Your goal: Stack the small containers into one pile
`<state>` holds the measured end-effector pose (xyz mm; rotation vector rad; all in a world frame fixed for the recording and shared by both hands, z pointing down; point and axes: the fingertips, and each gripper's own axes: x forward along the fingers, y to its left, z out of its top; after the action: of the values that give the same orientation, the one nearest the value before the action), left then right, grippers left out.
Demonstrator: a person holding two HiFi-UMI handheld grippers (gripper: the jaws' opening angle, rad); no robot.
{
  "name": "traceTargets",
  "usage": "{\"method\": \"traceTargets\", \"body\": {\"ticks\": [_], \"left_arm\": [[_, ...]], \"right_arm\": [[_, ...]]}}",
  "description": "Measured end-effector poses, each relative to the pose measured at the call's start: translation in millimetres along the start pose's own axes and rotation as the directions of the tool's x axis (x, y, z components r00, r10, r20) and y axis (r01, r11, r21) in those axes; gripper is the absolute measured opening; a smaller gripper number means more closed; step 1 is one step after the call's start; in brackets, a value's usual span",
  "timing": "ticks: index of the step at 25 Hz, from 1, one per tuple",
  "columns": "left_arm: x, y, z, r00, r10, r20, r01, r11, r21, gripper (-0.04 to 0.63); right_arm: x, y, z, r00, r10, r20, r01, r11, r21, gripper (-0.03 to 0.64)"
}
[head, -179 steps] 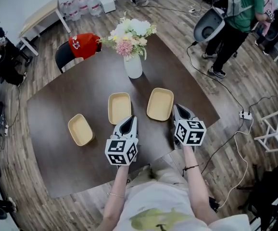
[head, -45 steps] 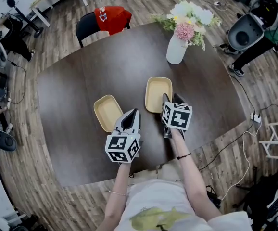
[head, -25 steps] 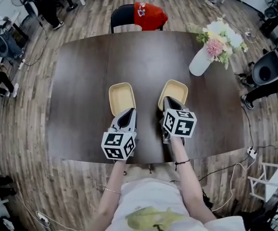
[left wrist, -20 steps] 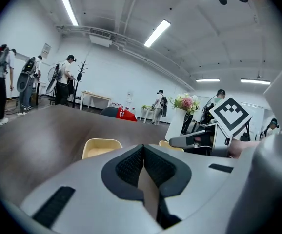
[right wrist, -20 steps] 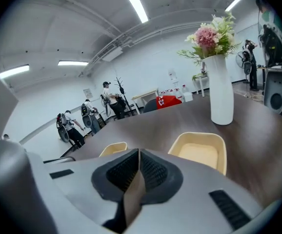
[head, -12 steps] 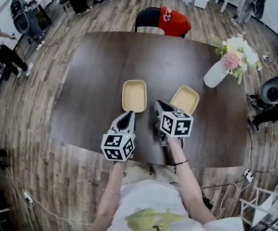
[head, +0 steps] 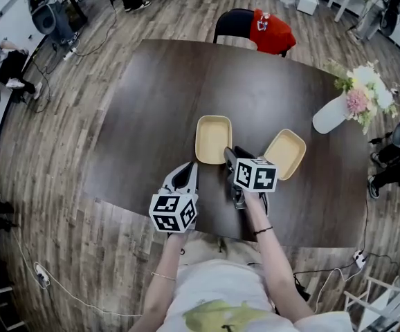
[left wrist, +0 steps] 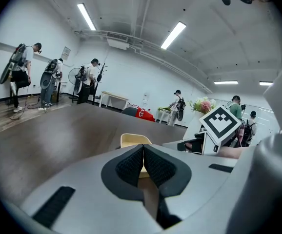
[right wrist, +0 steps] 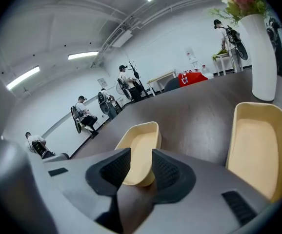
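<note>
Right gripper (head: 231,155) swinging off right container (head: 285,153), now at 3 o'clock, toward centre container (head: 213,138) at 11; jaws opening, its near end between. Left gripper (head: 190,169) pinched closed, empty. Advisable: seating rim deep before clamping.

Middle container (head: 213,138), right container (head: 285,153): pale yellow. Bench (head: 151,116) dark brown. Vase (head: 328,116) white; flowers (head: 362,92) pink, white. Floor (head: 55,206) grey-brown wood grain. Left claw (head: 189,167), right claw (head: 229,151): black-and-white marker cubes.

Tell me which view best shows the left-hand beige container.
The head view: the left-hand container lies whole, seen from above. The right gripper view shows it foreshortened, its near end hidden; the left gripper view shows only its far end.
</note>
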<state>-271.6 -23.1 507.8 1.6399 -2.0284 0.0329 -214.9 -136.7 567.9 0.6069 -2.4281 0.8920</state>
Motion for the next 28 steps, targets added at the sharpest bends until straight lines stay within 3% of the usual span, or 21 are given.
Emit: {"method": "traceTargets", "body": {"ticks": [4,15,19,28], "left_arm": [[3,13,1,1.000,-0.008,-0.015,0.008,1.000,-0.007,0.026],[18,24,3,0.997,-0.056,-0.046,0.056,0.998,0.001,0.026],[23,28,4,0.995,-0.077,-0.060,0.078,0.997,0.010,0.026],[30,29,7,0.990,-0.119,-0.077,0.122,0.992,0.041,0.026]], "right_arm": [[17,-4,-9,0.998,-0.048,-0.028,0.048,0.999,0.014,0.158],[36,-21,-17,0.982,-0.167,-0.090,0.174,0.982,0.075,0.155],[39,-28,-15,0.972,-0.216,-0.088,0.224,0.970,0.097,0.069],[30,-33,-11,0.959,-0.278,-0.052,0.282,0.945,0.168,0.037]]}}
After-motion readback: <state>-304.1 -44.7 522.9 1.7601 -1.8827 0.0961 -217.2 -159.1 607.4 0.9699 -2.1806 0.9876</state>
